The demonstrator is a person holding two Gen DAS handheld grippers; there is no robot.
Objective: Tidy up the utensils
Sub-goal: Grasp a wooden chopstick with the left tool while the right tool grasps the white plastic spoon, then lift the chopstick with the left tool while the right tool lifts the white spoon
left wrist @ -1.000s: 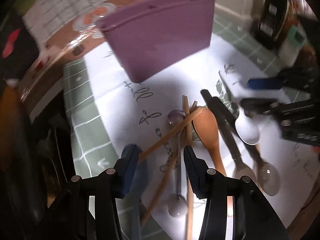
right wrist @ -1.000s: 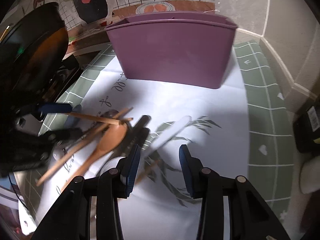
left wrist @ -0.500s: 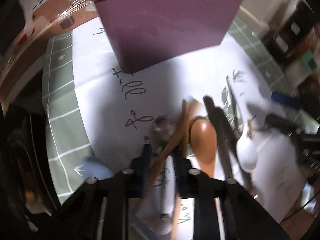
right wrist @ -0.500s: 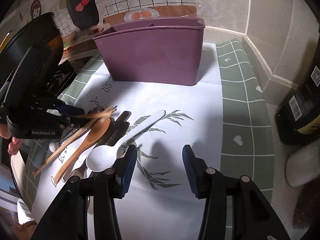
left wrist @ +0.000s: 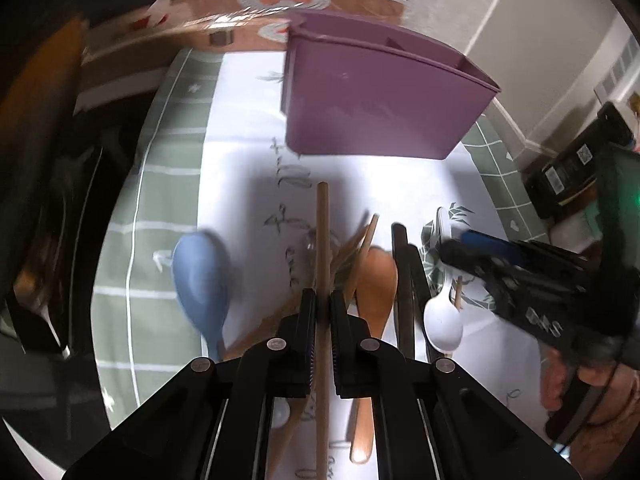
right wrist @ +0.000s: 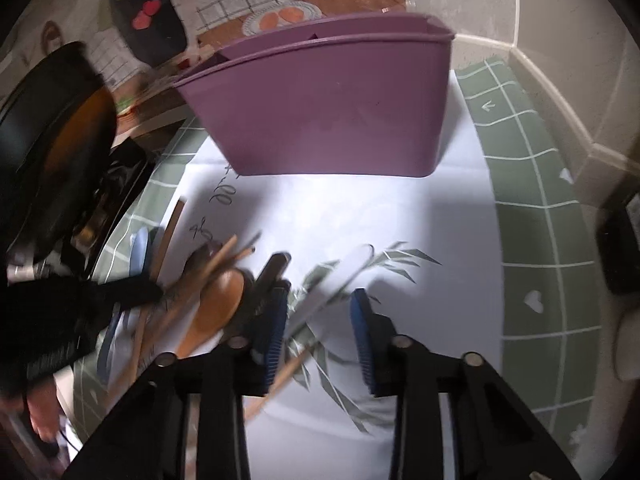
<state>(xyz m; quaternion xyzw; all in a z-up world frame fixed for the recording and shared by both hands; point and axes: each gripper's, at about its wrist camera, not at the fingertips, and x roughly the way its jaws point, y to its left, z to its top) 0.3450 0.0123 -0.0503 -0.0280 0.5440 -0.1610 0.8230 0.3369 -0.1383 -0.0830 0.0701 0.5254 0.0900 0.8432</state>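
On a white printed mat [right wrist: 360, 216] bordered in green grid, a purple utensil holder [left wrist: 376, 104] stands upright at the far end, its divided top open, well apart from the loose cutlery heaped nearer the cameras. The left gripper [left wrist: 322, 312] points steeply down with its fingers drawn in narrow and clamped on a wooden chopstick [left wrist: 322, 240], which runs straight up from between the pads toward the holder. Just left of it lies a blue spoon [left wrist: 200, 284], bowl up on the green border; to the right lie a second chopstick at a slant, a wooden spoon [left wrist: 376, 288], dark-handled cutlery [left wrist: 402, 280] and a white plastic spoon [left wrist: 442, 320], side by side and partly overlapping. The right gripper [right wrist: 320, 320] hovers over that white spoon [right wrist: 340, 280], its blue-padded jaws closing with the pale handle between them; motion blur leaves it unclear whether the pads touch it, and a gap shows on the right side. In the left wrist view the right gripper [left wrist: 456, 248] reaches in from the right edge, a hand [left wrist: 580, 384] gripping its body. Dark kitchen items crowd the left and right margins, too blurred to identify.
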